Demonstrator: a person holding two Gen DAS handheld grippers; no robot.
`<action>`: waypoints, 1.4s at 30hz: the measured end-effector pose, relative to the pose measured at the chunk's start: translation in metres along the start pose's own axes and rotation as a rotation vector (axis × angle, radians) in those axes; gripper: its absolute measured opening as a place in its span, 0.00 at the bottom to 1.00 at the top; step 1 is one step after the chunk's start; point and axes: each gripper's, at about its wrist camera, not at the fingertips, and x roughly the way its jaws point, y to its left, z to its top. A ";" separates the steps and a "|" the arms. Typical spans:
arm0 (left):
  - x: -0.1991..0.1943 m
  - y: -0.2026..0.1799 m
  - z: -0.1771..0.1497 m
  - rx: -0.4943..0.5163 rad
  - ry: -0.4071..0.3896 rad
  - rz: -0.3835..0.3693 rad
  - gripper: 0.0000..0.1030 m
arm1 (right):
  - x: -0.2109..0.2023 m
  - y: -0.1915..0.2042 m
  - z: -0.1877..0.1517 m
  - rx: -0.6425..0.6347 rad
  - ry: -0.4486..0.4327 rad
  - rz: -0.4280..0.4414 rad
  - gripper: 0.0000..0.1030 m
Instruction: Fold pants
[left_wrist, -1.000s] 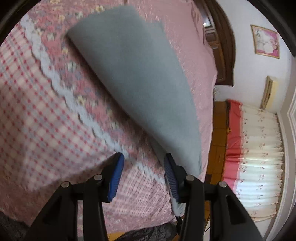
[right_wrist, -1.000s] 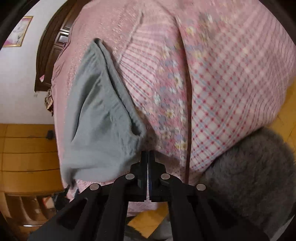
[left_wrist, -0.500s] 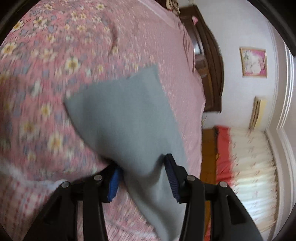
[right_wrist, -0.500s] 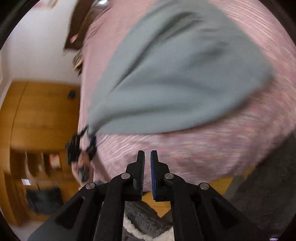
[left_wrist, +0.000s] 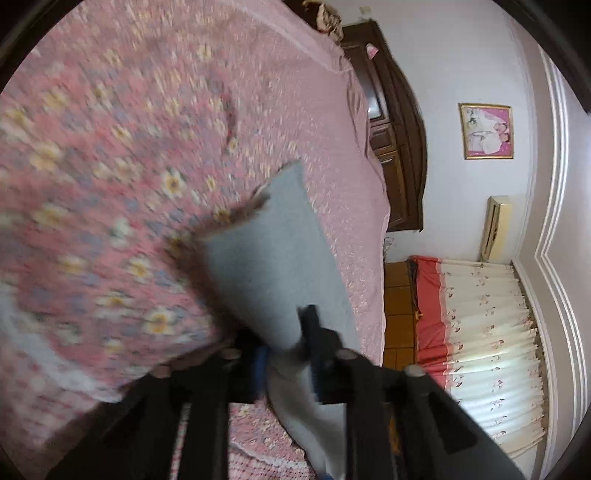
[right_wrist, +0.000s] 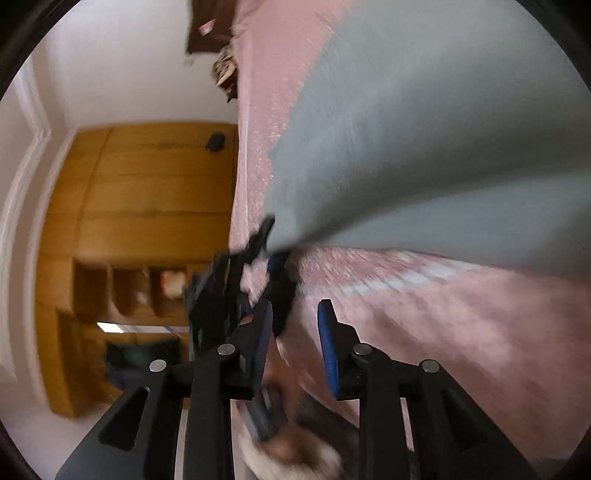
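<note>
The grey pants (left_wrist: 273, 258) lie on the pink bed cover (left_wrist: 110, 166). In the left wrist view my left gripper (left_wrist: 286, 354) is shut on the near end of the grey pants, with cloth bunched between its blue pads. In the right wrist view the pants (right_wrist: 424, 140) fill the upper right, lifted off the bed at one corner where the left gripper (right_wrist: 266, 240) holds them. My right gripper (right_wrist: 295, 332) is open and empty, just below and short of that held corner.
A dark wooden headboard (left_wrist: 395, 147) stands at the far end of the bed. A red and cream curtain (left_wrist: 480, 332) hangs to the right. A wooden wardrobe (right_wrist: 140, 221) stands left of the bed. A grey furry rug (right_wrist: 295, 450) lies below.
My left gripper has closed on the end of the pants. My right gripper has let go of the pants, opened, and swung over toward the left gripper's corner.
</note>
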 end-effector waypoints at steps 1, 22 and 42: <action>-0.010 0.001 0.001 -0.002 -0.012 -0.008 0.10 | 0.012 -0.005 0.004 0.021 -0.029 -0.015 0.31; -0.100 -0.011 -0.013 -0.012 -0.023 -0.026 0.04 | -0.027 -0.009 -0.067 0.038 -0.312 0.025 0.04; -0.188 -0.009 -0.074 0.172 -0.224 0.306 0.17 | -0.257 -0.049 -0.112 0.033 -0.447 -0.125 0.22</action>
